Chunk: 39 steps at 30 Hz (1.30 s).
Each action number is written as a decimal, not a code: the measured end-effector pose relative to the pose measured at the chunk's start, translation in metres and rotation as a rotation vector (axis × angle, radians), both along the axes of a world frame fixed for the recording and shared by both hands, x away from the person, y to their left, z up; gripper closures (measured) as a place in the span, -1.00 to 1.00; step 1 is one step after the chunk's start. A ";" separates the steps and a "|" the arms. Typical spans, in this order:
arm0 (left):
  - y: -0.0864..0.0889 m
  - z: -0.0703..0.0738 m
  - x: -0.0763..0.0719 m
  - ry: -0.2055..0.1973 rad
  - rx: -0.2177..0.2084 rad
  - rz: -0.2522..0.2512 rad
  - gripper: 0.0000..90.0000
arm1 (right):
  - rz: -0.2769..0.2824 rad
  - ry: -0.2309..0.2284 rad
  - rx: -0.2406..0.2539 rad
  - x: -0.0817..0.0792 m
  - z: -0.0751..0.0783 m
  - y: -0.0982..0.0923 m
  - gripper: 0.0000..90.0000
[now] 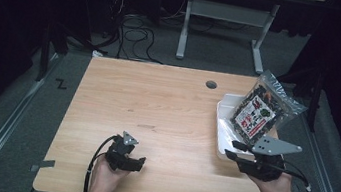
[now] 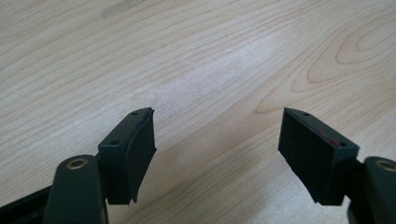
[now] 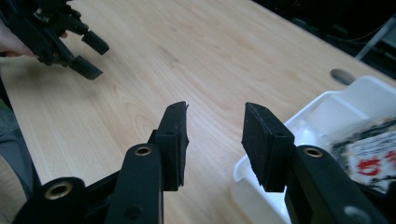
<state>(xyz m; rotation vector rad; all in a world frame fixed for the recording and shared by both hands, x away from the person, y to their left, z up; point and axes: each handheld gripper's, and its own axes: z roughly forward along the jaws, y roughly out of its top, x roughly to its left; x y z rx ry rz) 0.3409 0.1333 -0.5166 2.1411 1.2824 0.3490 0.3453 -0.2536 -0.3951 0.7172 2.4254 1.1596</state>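
Hovering over the wooden table [image 1: 157,104], the left gripper [image 2: 217,140] and right gripper [image 3: 215,135] both gape, released, beside a snack bag [image 1: 259,113] in a white tray [image 1: 224,108].

A light wooden desk [image 1: 165,120] with a round cable hole [image 1: 211,84] near its far edge carries a white plastic tray [image 1: 224,108] at its right side.

The table [image 1: 156,109] is pale wood with a smooth, faintly shiny grain, the tray [image 1: 224,111] at its right edge is glossy white plastic holding a crinkly clear-plastic bag [image 1: 262,111], and both grippers' pads [image 2: 135,154] look matt black.
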 end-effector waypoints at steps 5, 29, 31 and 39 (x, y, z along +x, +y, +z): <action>0.000 0.000 0.000 -0.003 -0.003 -0.005 -0.39 | 0.018 0.017 -0.020 -0.004 -0.022 0.014 0.35; -0.001 0.002 -0.001 -0.017 -0.011 -0.027 -0.39 | 0.025 0.100 0.010 0.009 -0.081 0.044 0.34; -0.002 0.002 -0.002 -0.021 -0.012 -0.029 -0.39 | 0.021 0.112 0.004 0.011 -0.084 0.045 0.34; -0.003 0.002 -0.002 -0.023 -0.009 -0.036 -0.39 | 0.009 0.134 -0.017 0.023 -0.093 0.048 0.32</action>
